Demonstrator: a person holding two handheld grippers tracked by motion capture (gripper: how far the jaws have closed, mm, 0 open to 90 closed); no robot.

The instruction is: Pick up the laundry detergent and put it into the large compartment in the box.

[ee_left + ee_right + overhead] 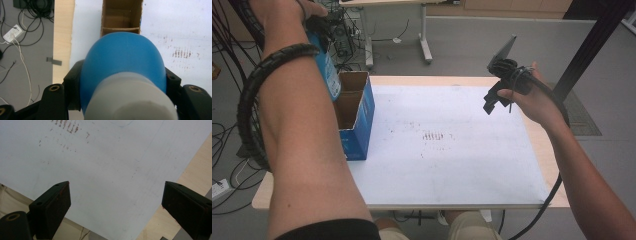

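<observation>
holding a blue bottle with a white cap end toward the lens, my left gripper has its two black jaws pressed against the bottle's sides at the bottom of the left gripper view. i read this step as lowering the bottle into the open cardboard box that sits at the top centre of that view, just beyond the bottle's rounded far end.

to do it well i would keep the bottle's long axis lined up with one compartment, since a cardboard divider crosses the box and the bottle's end looks nearly as wide as the opening. i would come down straight, not slanted, and let go only once the bottle is inside the walls; a knock on the rim could tip or slide the light box on the white sheet.

in the high view the bottle hangs at the upper left, just above the near-left rim of the blue-sided box, with my left forearm covering much of it. my right gripper idles with jaws wide apart and nothing between them, seen in the high view at the upper right above the sheet.

there is pale print on the bottle's label and on the box's blue side, but it is too small and blurred for me to read; no brand is legible.
</observation>
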